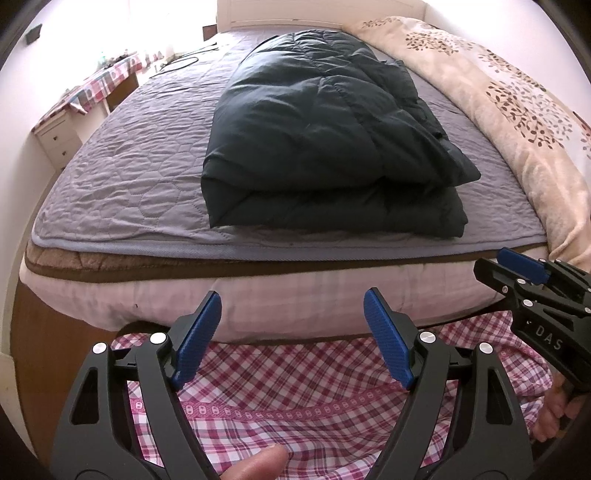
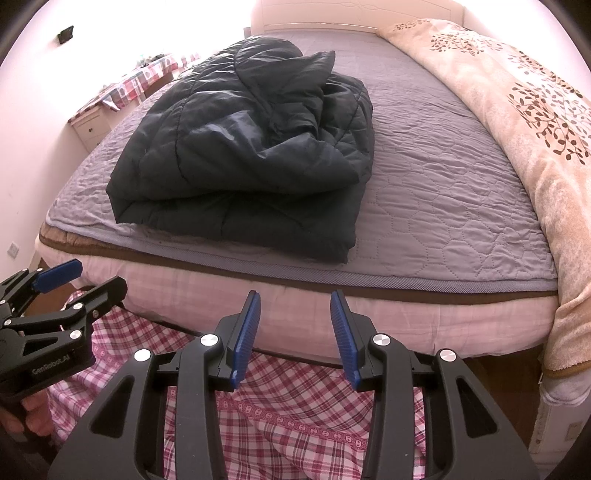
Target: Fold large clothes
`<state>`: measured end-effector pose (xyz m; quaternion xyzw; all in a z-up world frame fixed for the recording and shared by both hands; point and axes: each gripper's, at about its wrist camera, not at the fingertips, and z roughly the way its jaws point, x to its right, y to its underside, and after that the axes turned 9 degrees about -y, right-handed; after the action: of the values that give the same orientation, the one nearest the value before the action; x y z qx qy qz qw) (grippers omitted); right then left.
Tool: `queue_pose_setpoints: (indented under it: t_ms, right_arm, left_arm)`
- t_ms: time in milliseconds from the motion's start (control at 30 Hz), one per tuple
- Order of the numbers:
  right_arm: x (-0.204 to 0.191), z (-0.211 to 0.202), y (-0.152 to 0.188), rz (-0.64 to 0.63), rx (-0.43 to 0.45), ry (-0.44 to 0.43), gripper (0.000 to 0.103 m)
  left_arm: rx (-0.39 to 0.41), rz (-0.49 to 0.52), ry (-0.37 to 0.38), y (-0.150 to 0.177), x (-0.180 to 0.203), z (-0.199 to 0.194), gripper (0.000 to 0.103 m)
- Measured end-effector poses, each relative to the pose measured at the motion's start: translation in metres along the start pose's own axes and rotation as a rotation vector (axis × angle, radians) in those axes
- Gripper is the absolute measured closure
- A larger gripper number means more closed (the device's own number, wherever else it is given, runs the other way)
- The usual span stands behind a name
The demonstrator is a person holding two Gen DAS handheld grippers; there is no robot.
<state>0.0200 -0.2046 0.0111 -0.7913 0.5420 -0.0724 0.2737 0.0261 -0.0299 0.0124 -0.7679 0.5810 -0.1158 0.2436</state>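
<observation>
- The dark quilted jacket (image 1: 325,140) lies folded on the grey-lilac quilted mattress pad (image 1: 129,173) of the bed, near the foot edge and apart from both grippers.
- Its fabric is a deep blue-green, puffy, with stitched quilting lines and a soft sheen on the upper layer.
- It is doubled into at least two thick layers: a rounded fold faces the foot of the bed, and the top layer sits crumpled and uneven over the flatter lower one.
- In the right wrist view the jacket (image 2: 243,147) shows a rumpled heap of folds on its upper right part.
- Its long axis runs from the foot of the bed toward the headboard (image 1: 280,14), the folded end nearest the cameras.
- A cream blanket with a leaf print (image 1: 517,110) lies along the bed's right side, not touching the jacket.
- The left gripper (image 1: 291,332) hangs below the mattress edge, over pink plaid cloth (image 1: 295,398), jaws spread wide with nothing between them.
- The right gripper (image 2: 295,332) is likewise below the mattress edge, jaws partly apart and empty.
</observation>
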Motion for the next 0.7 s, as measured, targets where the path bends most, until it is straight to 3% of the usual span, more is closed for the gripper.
queue_pose_setpoints:
  t_ms: [233,700]
  right_arm:
    - [-0.0009,0.0004,0.0013,-0.001,-0.001,0.001,0.062]
    - [-0.0013,0.0005,0.0007,-0.001,-0.003,0.002,0.062]
  left_arm:
    - [-0.005,-0.001,0.002,0.0001,-0.0017,0.0004,0.033]
    - [-0.009,-0.002,0.001,-0.0001,-0.0019,0.0009,0.033]
